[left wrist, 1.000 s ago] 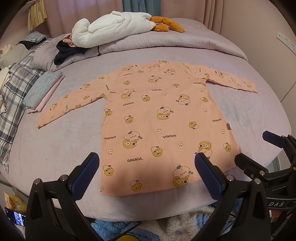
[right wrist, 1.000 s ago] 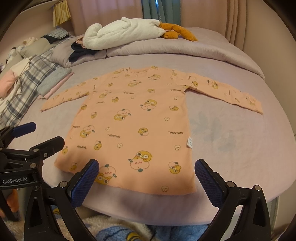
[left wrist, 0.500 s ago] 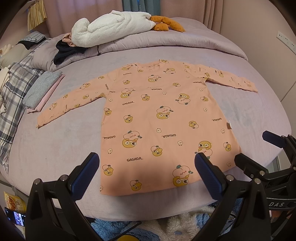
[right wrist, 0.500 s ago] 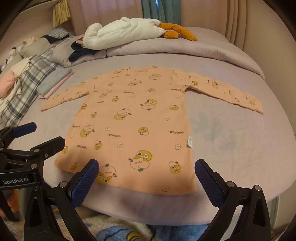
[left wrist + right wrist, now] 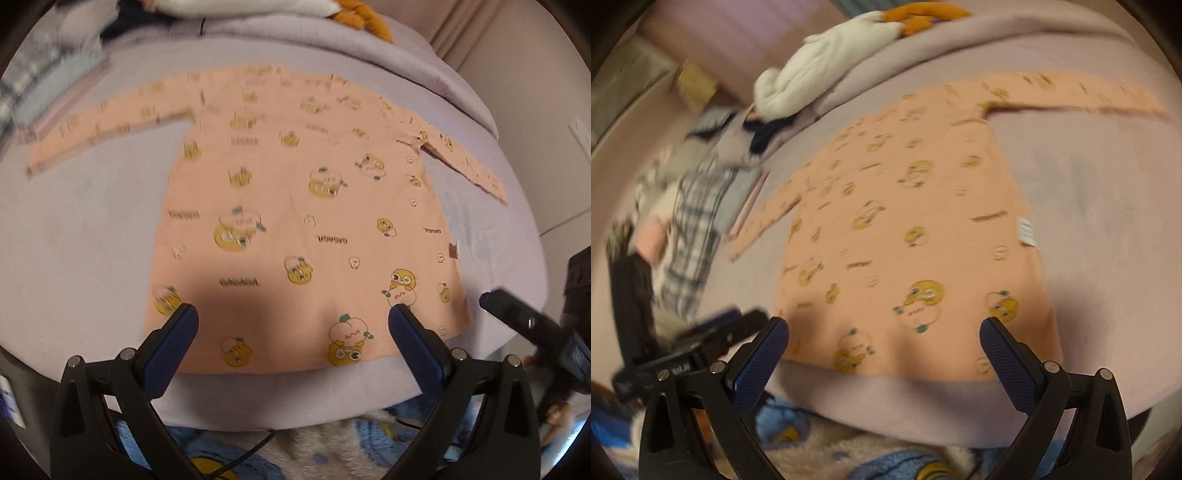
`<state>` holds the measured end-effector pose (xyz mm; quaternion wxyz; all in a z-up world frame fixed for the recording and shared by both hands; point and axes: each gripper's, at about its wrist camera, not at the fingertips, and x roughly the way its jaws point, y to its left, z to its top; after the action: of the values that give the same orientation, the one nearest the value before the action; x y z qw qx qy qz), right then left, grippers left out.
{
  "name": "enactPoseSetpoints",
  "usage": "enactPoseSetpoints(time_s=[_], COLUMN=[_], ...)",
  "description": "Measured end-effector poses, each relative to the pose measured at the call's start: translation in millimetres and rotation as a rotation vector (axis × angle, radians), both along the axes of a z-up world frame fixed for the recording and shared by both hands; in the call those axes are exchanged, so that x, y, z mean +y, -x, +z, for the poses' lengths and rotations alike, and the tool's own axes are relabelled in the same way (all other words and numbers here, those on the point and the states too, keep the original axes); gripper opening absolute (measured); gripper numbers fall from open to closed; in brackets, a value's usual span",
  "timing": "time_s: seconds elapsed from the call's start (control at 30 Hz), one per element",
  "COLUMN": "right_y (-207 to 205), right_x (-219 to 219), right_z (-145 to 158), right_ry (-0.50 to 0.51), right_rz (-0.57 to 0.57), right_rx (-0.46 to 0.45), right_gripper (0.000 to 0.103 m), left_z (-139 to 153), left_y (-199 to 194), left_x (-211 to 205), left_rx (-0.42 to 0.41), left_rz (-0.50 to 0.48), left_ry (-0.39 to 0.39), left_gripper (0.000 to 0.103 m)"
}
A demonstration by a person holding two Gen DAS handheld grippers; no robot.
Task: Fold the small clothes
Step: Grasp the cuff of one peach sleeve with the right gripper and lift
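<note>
Two claws hover over the near hem of the shirt, both spread wide and holding nothing. Seen from its own camera, the left claw point(image 5: 293, 325) has its blue pads point(image 5: 168, 347) straddling the lower edge of the peach shirt point(image 5: 306, 206), with one pad at 7 o'clock and the other at 5 o'clock. The right claw point(image 5: 884, 338) stands the same way over the hem in its own view, and its dark frame also shows at 4 o'clock in the left view. The shirt lies flat and face up on the lilac bed point(image 5: 81, 229), body toward the claws and both sleeves stretched out sideways toward 10 and 2 o'clock. A small white tag point(image 5: 1026, 232) sticks out of the side seam at 3 o'clock. Beyond the collar, at 12 o'clock, lies a white plush toy point(image 5: 827, 70) with orange parts. Folded clothes point(image 5: 698, 206), blurred, are piled at 9 o'clock in the right view.
</note>
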<state>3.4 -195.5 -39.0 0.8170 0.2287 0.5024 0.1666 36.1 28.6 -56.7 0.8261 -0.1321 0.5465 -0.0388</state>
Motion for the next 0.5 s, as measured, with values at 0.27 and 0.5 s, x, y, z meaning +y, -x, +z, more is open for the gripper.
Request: enactPoseSetpoints(time_s=[0.27, 0.5], right_y=[-35, -66], right_x=[-101, -202], right_z=[-15, -28], right_ry=[-0.092, -0.264], right_rz=[-0.3, -0.56], right_rx=[-0.007, -0.034], right_gripper=[0.102, 0.102], left_z=[-33, -32], left_y=[-19, -39], left_x=[20, 22], left_rx=[0.106, 0.107], left_rz=[0.095, 0.094], left_ry=[0.28, 0.275], left_gripper=[0.103, 0.103])
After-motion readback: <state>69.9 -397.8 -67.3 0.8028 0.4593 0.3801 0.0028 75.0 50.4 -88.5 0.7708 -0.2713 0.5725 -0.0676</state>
